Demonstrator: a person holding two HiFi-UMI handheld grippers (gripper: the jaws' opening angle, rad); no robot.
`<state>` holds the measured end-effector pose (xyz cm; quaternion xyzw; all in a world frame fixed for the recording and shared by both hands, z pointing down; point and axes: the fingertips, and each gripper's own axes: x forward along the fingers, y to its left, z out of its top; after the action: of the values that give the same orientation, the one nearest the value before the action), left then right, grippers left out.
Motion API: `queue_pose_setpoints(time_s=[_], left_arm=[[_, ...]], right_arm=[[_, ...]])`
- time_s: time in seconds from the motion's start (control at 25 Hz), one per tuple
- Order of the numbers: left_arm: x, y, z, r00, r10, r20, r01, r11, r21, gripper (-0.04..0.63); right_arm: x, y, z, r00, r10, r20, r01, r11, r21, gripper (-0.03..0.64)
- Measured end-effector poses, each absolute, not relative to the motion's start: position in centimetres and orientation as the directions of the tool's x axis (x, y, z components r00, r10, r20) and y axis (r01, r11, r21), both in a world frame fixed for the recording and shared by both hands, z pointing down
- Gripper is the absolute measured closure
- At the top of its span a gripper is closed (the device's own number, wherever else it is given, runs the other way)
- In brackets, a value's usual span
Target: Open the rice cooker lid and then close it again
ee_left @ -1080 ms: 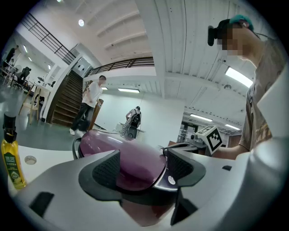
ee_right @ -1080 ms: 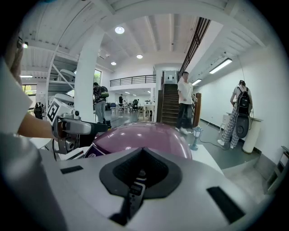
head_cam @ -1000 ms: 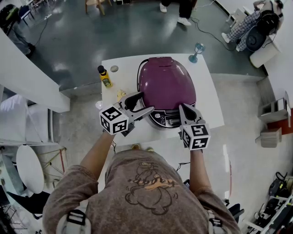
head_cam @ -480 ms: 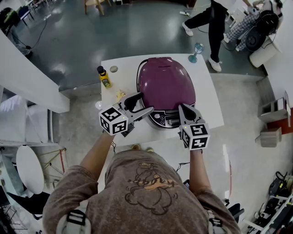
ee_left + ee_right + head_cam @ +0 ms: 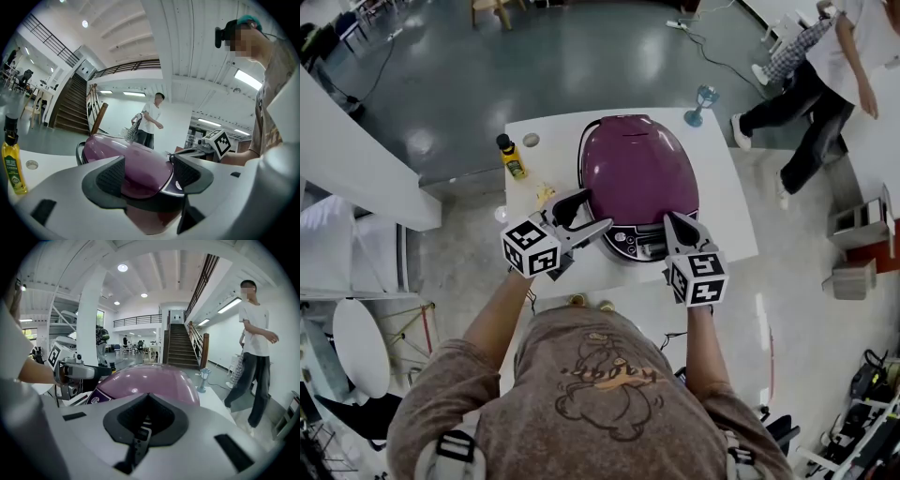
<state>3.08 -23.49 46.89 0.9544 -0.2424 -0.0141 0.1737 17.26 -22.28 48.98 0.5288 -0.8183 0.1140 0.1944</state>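
The purple rice cooker (image 5: 639, 173) stands on the white table (image 5: 727, 202) with its lid down. My left gripper (image 5: 592, 211) is open at the cooker's front left, and its jaws frame the cooker's edge (image 5: 140, 164) in the left gripper view. My right gripper (image 5: 674, 219) is shut with nothing in it. Its tips lie over the dark front control panel (image 5: 639, 244). In the right gripper view the shut right gripper (image 5: 147, 397) points at the lid's dome (image 5: 150, 378), with the left gripper (image 5: 89, 372) at the left.
A yellow bottle (image 5: 513, 157) and a small round disc (image 5: 531, 140) stand at the table's far left. A small yellowish item (image 5: 546, 194) lies nearer. A blue goblet (image 5: 703, 103) stands at the far right corner. A person (image 5: 811, 84) walks past beyond the table.
Both grippers have stayed almost where they were. The person in the background has walked from behind the table to the right side.
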Motion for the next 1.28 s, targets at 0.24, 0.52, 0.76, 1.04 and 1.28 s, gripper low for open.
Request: queue_pose_setpoints(time_s=[0.24, 0.52, 0.76, 1.04, 1.28], left_arm=[[3.04, -23.54, 46.91, 0.88, -0.473, 0.05, -0.461, -0.822, 0.336, 0.27], [3.04, -23.57, 47.06, 0.874, -0.482, 0.054, -0.472, -0.82, 0.322, 0.27], [3.1, -23.59, 47.18, 0.867, -0.496, 0.046, -0.482, -0.812, 0.328, 0.27], [3.09, -23.58, 46.89, 0.851, -0.523, 0.053, -0.505, -0.786, 0.356, 0.27], [3.29, -23.77, 46.73, 0.826, -0.557, 0.091, -0.545, -0.747, 0.379, 0.27]], right_arm=[[17.24, -22.3, 49.03, -0.371, -0.815, 0.445, -0.907, 0.422, 0.017, 0.614], [17.12, -22.37, 49.26, -0.366, -0.798, 0.478, -0.901, 0.432, 0.03, 0.615], [17.16, -22.39, 49.42, -0.375, -0.786, 0.492, -0.898, 0.44, 0.019, 0.615], [17.12, -22.29, 49.25, -0.415, -0.765, 0.492, -0.881, 0.473, -0.007, 0.612], [17.06, -22.23, 49.05, -0.45, -0.769, 0.453, -0.855, 0.518, 0.029, 0.611]])
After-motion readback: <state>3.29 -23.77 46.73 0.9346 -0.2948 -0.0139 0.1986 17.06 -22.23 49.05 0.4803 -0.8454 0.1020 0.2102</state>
